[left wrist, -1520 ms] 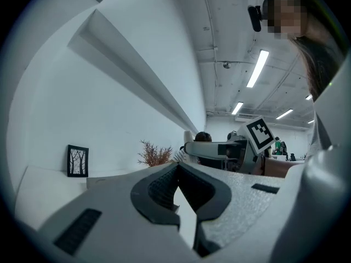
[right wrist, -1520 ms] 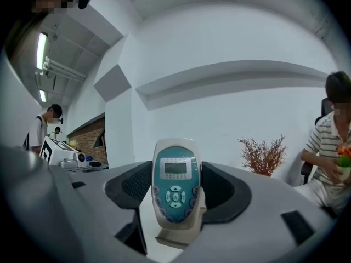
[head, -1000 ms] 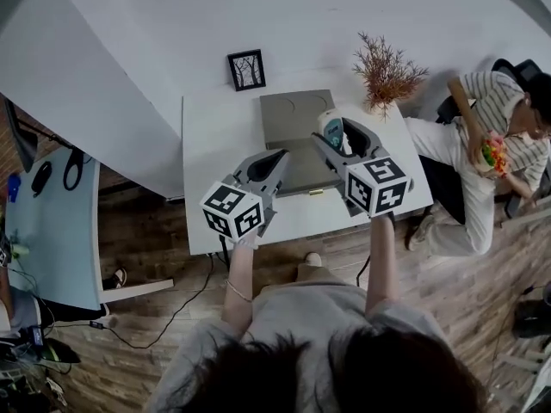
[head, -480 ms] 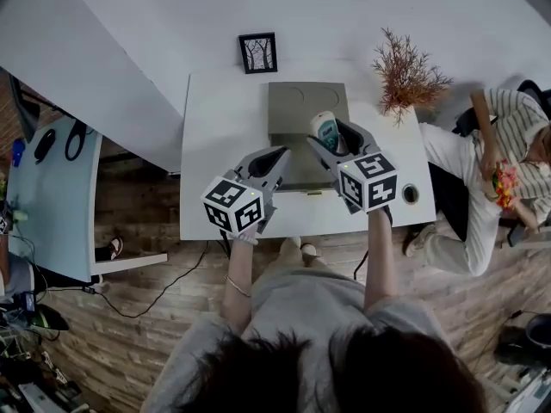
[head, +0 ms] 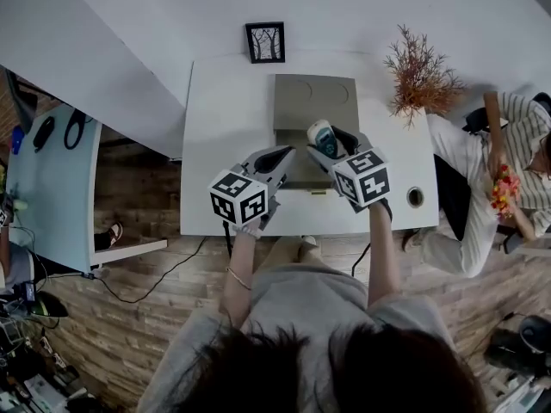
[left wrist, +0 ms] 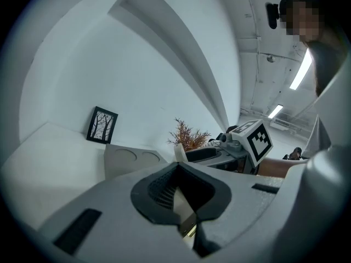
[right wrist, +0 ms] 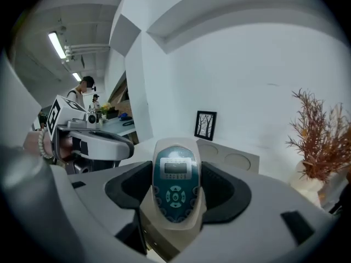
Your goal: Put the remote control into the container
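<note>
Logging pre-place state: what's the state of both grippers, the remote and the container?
left gripper: shut, empty.
right gripper: shut on the remote control.
remote control: held above the container, button side up, not yet in.
container: lid open.

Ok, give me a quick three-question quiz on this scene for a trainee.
1. True or false: the remote control already lies in the container.
2. Which gripper's jaws are shut on the remote control?
3. What stands by the wall behind the container? A: picture frame; B: mug; C: lamp.
Key: 1 false, the jaws hold it; 2 the right gripper; 3 A.
</note>
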